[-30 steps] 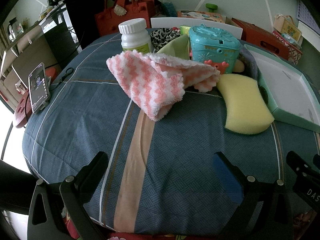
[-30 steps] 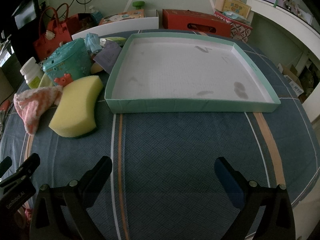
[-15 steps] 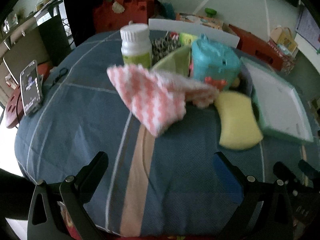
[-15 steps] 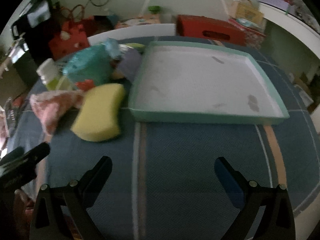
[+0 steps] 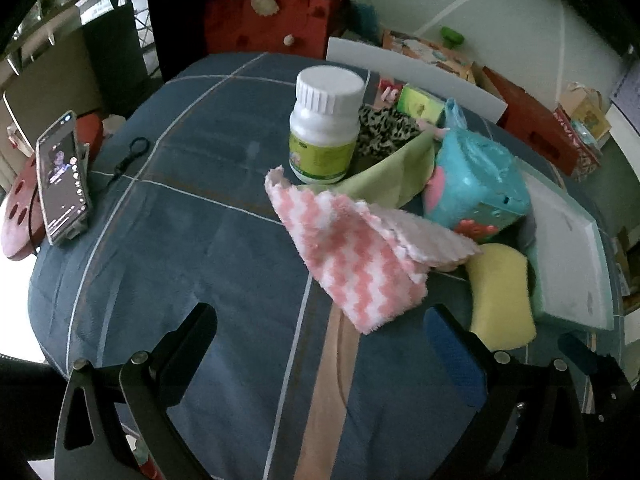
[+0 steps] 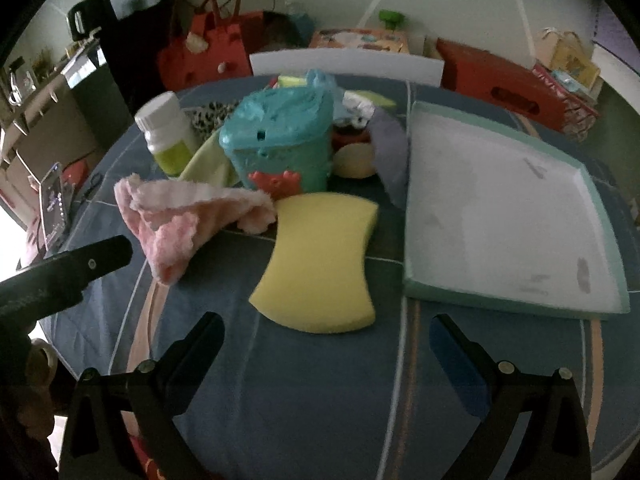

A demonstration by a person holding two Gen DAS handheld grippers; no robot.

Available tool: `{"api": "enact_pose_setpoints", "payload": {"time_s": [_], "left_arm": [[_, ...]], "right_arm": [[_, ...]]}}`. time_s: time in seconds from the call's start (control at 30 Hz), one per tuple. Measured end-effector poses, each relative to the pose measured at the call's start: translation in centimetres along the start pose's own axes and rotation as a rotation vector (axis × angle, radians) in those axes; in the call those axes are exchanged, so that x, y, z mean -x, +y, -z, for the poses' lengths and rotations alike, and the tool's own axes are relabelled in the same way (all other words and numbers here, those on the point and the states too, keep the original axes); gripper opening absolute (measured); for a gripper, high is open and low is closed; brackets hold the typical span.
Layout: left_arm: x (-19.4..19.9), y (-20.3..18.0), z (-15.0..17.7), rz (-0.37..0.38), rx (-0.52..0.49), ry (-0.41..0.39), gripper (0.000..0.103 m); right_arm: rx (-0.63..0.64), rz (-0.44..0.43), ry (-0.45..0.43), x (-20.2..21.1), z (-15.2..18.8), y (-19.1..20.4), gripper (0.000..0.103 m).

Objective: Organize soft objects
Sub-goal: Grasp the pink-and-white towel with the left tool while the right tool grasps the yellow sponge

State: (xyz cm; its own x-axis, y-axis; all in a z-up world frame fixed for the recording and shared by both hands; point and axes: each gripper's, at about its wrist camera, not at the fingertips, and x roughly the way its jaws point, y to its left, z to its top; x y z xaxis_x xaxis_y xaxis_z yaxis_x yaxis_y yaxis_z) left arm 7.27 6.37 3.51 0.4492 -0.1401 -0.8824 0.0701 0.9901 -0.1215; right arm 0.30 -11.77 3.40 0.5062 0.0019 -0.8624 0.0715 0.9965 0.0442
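Observation:
A pink and white zigzag cloth (image 5: 356, 256) lies crumpled on the blue tablecloth; it also shows in the right wrist view (image 6: 180, 224). A yellow sponge (image 6: 320, 256) lies beside it, also in the left wrist view (image 5: 500, 296). A light green cloth (image 5: 396, 172) and a leopard-print cloth (image 5: 384, 128) lie behind. A shallow green-rimmed tray (image 6: 416, 208) lies at the right. My left gripper (image 5: 320, 340) is open and empty, short of the pink cloth. My right gripper (image 6: 326, 352) is open and empty, just short of the sponge.
A white pill bottle (image 5: 324, 124) and a teal plastic toy box (image 5: 476, 184) stand behind the cloths. A phone (image 5: 62, 184) leans at the table's left edge. Red bags and boxes (image 6: 500, 76) stand beyond the table. The left gripper's finger (image 6: 68, 272) shows at the right view's left.
Both grippers have swung: the left view now looks more to the left, the right view has turned left toward the sponge. Nothing on the table has moved.

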Motion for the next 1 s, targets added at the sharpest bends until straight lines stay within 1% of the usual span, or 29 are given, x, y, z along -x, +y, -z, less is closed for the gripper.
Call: {"api": "enact_pose_setpoints", "payload": {"time_s": [0.27, 0.5, 0.57, 0.6, 0.63, 0.73, 0.77, 0.83, 0.87, 0.9, 0.93, 1.0], "left_arm": [[-3.5, -0.7, -0.9, -0.008, -0.008, 0.05, 0.103], [-5.3, -1.0, -1.6, 0.001, -0.017, 0.052, 0.103], [-5.8, -1.0, -1.7, 0.009, -0.013, 0.056, 0.102], [-6.1, -1.0, -1.8, 0.013, -0.011, 0.058, 0.1], [-6.3, -1.0, -1.8, 0.018, -0.012, 0.059, 0.092], [-6.7, -1.1, -1.8, 0.027, -0.025, 0.055, 0.082], [-6.7, -1.2, -1.7, 0.032, -0.032, 0.048, 0.08], [-6.6, -1.5, -1.7, 0.052, -0.042, 0.045, 0.064], [-6.6, -1.7, -1.7, 0.063, -0.047, 0.045, 0.06], [-6.5, -1.8, -1.7, 0.075, -0.052, 0.045, 0.05], [-6.4, -2.0, -1.6, 0.086, -0.056, 0.046, 0.041], [-6.2, -2.4, -1.5, 0.111, -0.063, 0.049, 0.031]], "right_arm": [[0.015, 0.002, 0.063, -2.4, -0.7, 1.1, 0.103], [0.022, 0.01, 0.083, -4.2, -1.2, 1.7, 0.103], [0.024, 0.006, 0.088, -4.6, -1.2, 1.9, 0.103], [0.024, 0.004, 0.087, -4.7, -1.2, 2.1, 0.103], [0.023, 0.002, 0.085, -4.8, -1.2, 2.2, 0.103], [0.016, -0.008, 0.069, -5.1, -0.9, 2.0, 0.101], [0.013, -0.013, 0.065, -5.0, -0.8, 2.0, 0.098], [0.007, -0.024, 0.063, -4.8, -0.9, 1.6, 0.092], [0.002, -0.03, 0.064, -4.6, -1.0, 1.5, 0.087], [-0.002, -0.034, 0.066, -4.6, -1.0, 1.5, 0.083], [-0.006, -0.04, 0.069, -4.5, -1.0, 1.4, 0.081], [-0.007, -0.048, 0.069, -4.2, -0.9, 1.1, 0.077]]}}
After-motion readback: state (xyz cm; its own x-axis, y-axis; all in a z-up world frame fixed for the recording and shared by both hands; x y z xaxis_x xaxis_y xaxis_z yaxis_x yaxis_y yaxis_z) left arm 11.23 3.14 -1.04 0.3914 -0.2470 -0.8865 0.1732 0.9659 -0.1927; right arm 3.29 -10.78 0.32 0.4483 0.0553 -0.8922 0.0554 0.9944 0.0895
